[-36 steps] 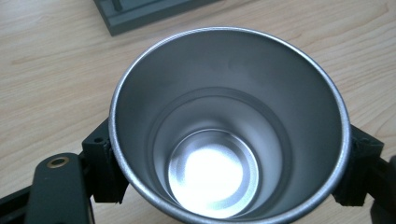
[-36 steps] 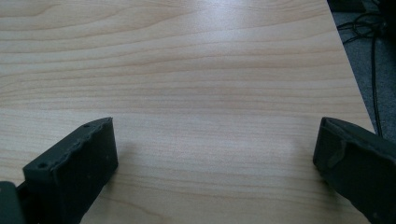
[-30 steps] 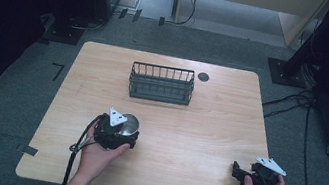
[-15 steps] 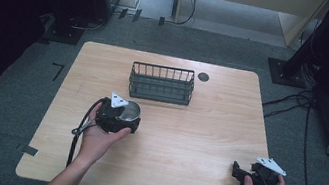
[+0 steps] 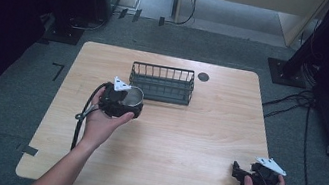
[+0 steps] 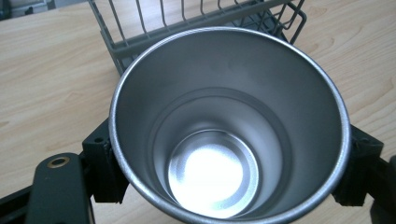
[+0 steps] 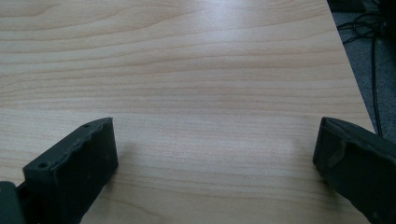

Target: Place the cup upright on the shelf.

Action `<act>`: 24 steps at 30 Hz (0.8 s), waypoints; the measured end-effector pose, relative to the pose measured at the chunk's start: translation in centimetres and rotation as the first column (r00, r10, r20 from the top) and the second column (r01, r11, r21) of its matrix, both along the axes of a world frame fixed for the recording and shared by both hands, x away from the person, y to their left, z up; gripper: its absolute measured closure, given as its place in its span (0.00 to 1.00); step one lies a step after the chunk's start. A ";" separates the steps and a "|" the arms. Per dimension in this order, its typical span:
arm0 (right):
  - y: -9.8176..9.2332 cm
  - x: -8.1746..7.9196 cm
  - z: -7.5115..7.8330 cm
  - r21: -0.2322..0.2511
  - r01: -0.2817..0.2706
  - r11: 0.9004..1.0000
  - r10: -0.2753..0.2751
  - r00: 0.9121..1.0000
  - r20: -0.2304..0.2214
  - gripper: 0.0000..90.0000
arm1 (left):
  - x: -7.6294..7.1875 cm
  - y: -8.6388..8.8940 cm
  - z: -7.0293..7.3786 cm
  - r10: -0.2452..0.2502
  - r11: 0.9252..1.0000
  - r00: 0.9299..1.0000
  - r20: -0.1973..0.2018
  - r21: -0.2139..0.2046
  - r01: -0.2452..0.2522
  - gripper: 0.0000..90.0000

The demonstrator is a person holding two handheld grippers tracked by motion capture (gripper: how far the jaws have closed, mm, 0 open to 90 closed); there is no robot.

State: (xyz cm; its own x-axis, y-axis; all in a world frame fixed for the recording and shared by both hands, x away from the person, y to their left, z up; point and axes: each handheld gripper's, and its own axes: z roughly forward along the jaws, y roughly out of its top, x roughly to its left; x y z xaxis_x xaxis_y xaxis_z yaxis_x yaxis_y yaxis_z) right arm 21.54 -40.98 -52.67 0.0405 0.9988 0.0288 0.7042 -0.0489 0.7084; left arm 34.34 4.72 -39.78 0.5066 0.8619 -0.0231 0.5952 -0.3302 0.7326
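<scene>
We're mid-carry here: our left gripper (image 5: 123, 102) is clamped on the steel cup (image 5: 132, 97), one jaw on each side of its wall, just left of centre in the high view and right beside the wire basket (image 5: 161, 83). Our guess is the cup goes in there next, so it needs lifting over the near rail and lowering in without tilting. Our right gripper (image 5: 246, 174) sits idle at the lower right of the table (image 5: 194, 143), jaws wide apart, nothing between them. Count: one cup, one basket, two grippers.
</scene>
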 end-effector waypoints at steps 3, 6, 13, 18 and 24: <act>0.0 0.0 0.0 0.000 0.000 1.000 0.000 1.000 0.000 0.00 | 0.6 -0.1 0.3 0.004 1.000 1.000 0.009 0.008 -0.004 0.21; 0.0 0.0 0.0 -0.001 -0.001 1.000 0.001 1.000 0.000 0.00 | 1.2 -0.2 0.6 0.012 1.000 1.000 0.009 0.003 -0.012 0.21; 0.0 0.0 0.0 -0.001 0.000 1.000 0.000 1.000 0.000 0.00 | 2.5 -0.4 1.5 0.016 1.000 1.000 0.011 -0.003 -0.016 0.21; 0.0 0.0 0.0 -0.001 -0.001 1.000 0.001 1.000 0.000 0.00 | 3.4 -0.7 2.5 0.024 1.000 0.999 0.025 -0.004 -0.024 0.21; 0.0 0.0 0.0 -0.001 0.000 1.000 0.000 1.000 0.000 0.00 | 4.5 -0.9 3.6 0.024 1.000 0.999 0.040 0.001 -0.024 0.21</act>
